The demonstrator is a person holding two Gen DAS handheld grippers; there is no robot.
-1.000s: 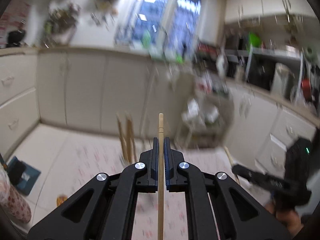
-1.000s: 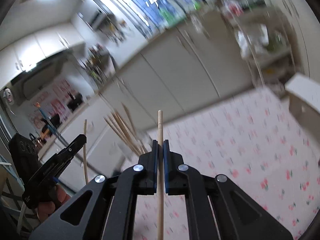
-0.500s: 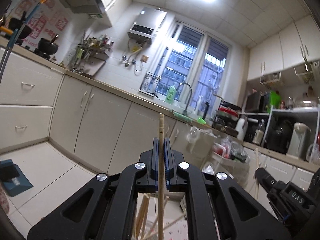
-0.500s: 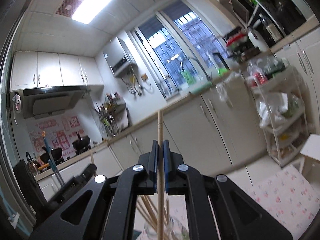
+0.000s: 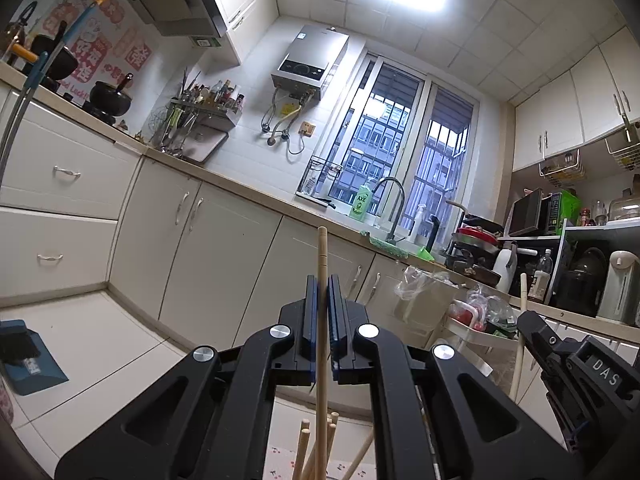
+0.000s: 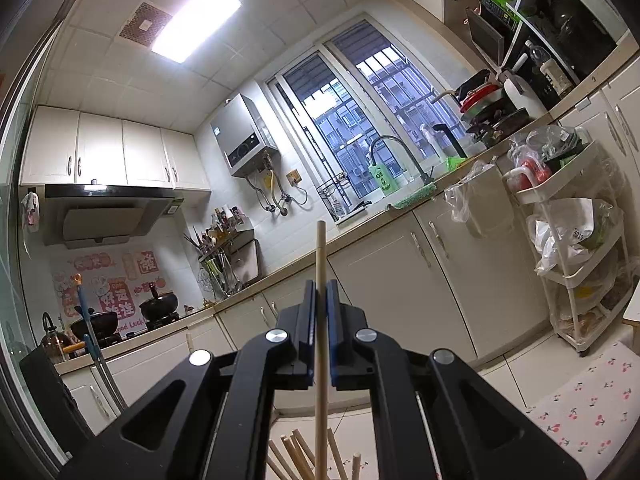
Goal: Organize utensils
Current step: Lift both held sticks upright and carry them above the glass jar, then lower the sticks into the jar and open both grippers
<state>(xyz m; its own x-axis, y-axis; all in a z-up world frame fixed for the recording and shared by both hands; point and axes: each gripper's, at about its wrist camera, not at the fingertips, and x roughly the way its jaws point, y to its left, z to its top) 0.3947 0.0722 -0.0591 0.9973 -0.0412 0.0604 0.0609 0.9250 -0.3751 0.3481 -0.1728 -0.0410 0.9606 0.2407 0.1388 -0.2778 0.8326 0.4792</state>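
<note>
Both jaws around upright chopstick (image 5: 322,264)

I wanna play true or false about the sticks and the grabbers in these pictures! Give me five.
1. The left gripper is shut on a chopstick. True.
2. The right gripper is open and holds nothing. False: it is shut on its own chopstick.
3. More chopsticks poke up below the right gripper. True.
4. The green bottle stands on the floor. False: it is on the counter by the tap.
5. The ceiling light is off. False: it glows.
</note>
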